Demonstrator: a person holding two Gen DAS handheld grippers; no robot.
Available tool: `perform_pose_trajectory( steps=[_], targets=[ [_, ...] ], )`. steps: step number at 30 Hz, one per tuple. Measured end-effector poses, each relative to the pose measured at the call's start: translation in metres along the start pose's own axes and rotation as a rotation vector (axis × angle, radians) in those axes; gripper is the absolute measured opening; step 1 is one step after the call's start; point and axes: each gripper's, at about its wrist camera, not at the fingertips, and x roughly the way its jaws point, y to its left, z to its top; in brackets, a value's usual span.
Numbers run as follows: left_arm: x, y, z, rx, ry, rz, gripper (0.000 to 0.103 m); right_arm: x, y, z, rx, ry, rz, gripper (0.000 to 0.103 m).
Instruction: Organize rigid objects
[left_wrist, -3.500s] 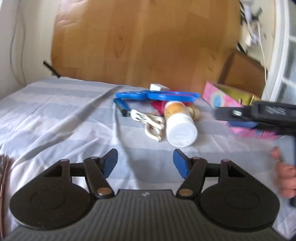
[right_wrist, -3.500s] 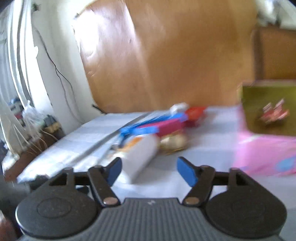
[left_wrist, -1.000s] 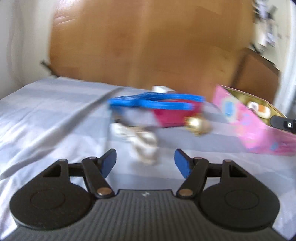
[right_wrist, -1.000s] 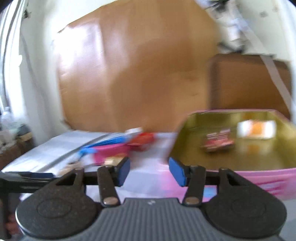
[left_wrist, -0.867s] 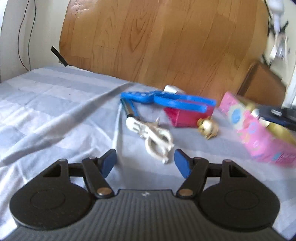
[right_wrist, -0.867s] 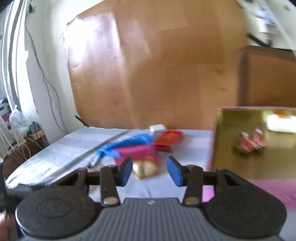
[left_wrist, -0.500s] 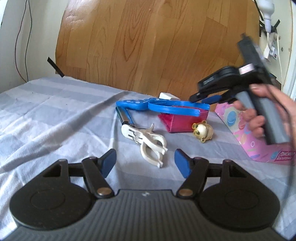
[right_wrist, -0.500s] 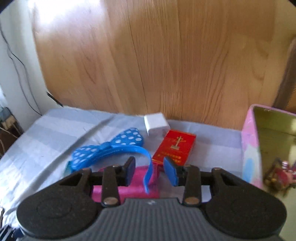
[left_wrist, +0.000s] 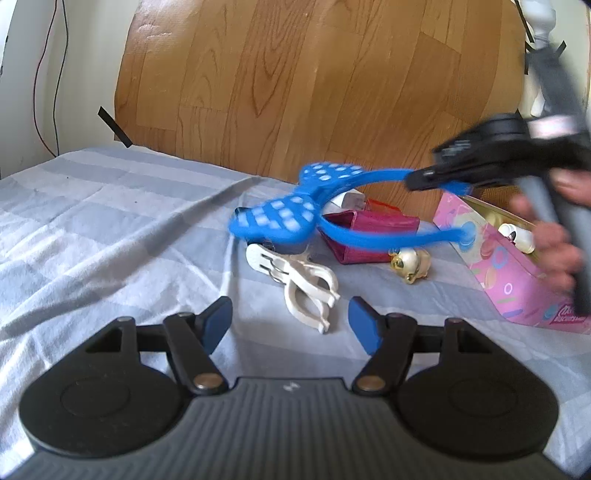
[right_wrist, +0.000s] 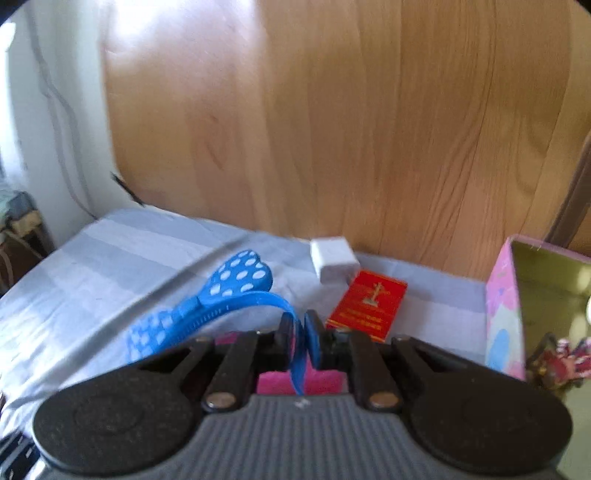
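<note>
Above the grey sheet (left_wrist: 110, 229), your right gripper (right_wrist: 300, 341) has just clamped on the blue headband (left_wrist: 295, 218) and lifted it off the pile, so the pink tin (left_wrist: 517, 280) is likely next, left gripper (left_wrist: 290, 321) open, empty.

glossy plastic headband (left_wrist: 373, 236), wood headboard (left_wrist: 314, 85)
</note>
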Motion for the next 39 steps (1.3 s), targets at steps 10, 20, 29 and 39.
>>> perform_pose_trajectory(
  steps=[10, 20, 29, 39],
  targets=[
    [0.002, 0.002, 0.000, -0.006, 0.038, -0.007, 0.073, -0.122, -0.008, -0.111, -0.013, -0.118, -0.085, 0.011],
    [-0.001, 0.002, -0.001, -0.022, 0.053, 0.015, 0.073, -0.160, -0.029, -0.194, 0.206, 0.004, 0.055, 0.022],
    [-0.061, -0.021, -0.008, -0.019, 0.104, -0.072, 0.073, -0.171, -0.037, -0.193, 0.184, -0.066, 0.036, 0.022],
    [-0.059, -0.110, -0.065, 0.281, 0.185, -0.013, 0.087, -0.144, -0.034, -0.197, 0.157, -0.028, 0.087, 0.014]
  ],
)
